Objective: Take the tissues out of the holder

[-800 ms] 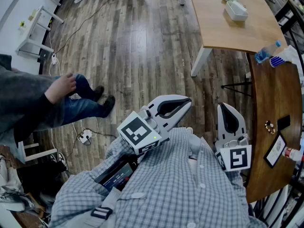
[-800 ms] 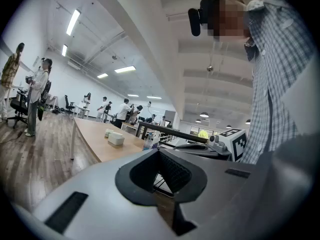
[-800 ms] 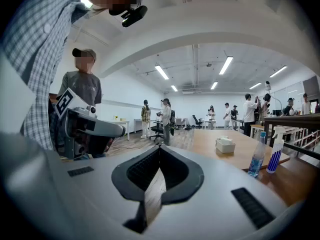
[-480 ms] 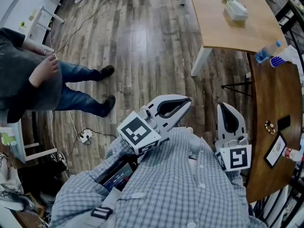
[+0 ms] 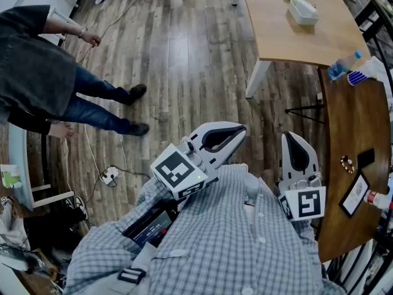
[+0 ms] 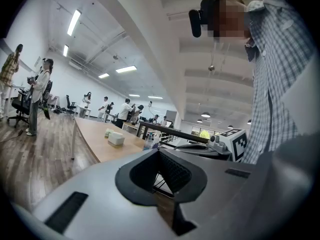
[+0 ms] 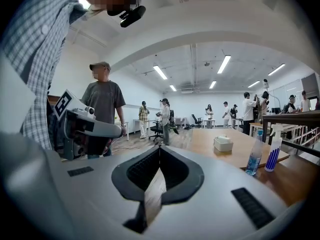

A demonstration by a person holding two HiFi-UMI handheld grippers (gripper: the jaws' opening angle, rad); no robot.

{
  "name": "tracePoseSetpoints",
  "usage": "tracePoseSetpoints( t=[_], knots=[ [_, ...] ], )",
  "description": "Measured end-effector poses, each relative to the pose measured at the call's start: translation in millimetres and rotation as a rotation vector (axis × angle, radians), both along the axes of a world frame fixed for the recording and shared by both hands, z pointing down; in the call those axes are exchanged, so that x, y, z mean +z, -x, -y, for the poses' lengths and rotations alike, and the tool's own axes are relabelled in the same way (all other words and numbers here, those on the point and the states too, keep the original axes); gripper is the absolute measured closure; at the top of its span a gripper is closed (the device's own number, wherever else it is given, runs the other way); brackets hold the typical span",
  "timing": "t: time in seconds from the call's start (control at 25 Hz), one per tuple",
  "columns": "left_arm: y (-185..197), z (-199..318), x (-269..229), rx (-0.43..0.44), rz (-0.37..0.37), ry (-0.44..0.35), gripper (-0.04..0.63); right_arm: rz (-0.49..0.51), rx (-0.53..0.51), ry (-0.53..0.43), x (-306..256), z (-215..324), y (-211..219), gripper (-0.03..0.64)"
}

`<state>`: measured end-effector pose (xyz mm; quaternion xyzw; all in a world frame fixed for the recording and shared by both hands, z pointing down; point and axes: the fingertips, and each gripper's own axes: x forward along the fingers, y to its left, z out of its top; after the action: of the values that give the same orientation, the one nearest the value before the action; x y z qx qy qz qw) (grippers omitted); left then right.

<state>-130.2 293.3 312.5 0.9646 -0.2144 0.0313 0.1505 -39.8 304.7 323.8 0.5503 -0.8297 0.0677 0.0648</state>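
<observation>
Wood-plank floor (image 5: 184,54) fills most of the head view; a light table (image 5: 288,35) stands beyond. Left gripper (image 5: 238,129) and right gripper (image 5: 293,139) are both clenched on nothing, well short of that table. Tissue holder (image 5: 304,12) sits on the table, untouched. Judgement: task not begun; approach, grasp and extraction all remain.

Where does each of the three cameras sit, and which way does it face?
Head view: on the person's head, facing steeply down; blue checked shirt, grey left gripper, grey right gripper.
Left gripper view: on that gripper, along its closed jaws toward the light wooden table; shirt at right.
Right gripper view: on that gripper, along its closed jaws; left gripper at left.
Shared: all show the white rectangular tissue holder.
</observation>
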Motion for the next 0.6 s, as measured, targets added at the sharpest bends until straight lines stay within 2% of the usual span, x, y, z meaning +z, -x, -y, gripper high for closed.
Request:
tracePoseSetpoints(
  t=[0.36, 0.6],
  knots=[
    [-17.7, -2.0, -6.3, -0.040, -0.012, -0.009, 0.588, -0.073, -0.047, 0.029, 11.7, -11.6, -29.7, 0.604],
    [-22.8, -0.3, -9.2, -0.094, -0.017, -0.021, 0.588, -0.021, -0.005, -0.021, 3.6, -11.6, -51.2, 0.604]
  ],
)
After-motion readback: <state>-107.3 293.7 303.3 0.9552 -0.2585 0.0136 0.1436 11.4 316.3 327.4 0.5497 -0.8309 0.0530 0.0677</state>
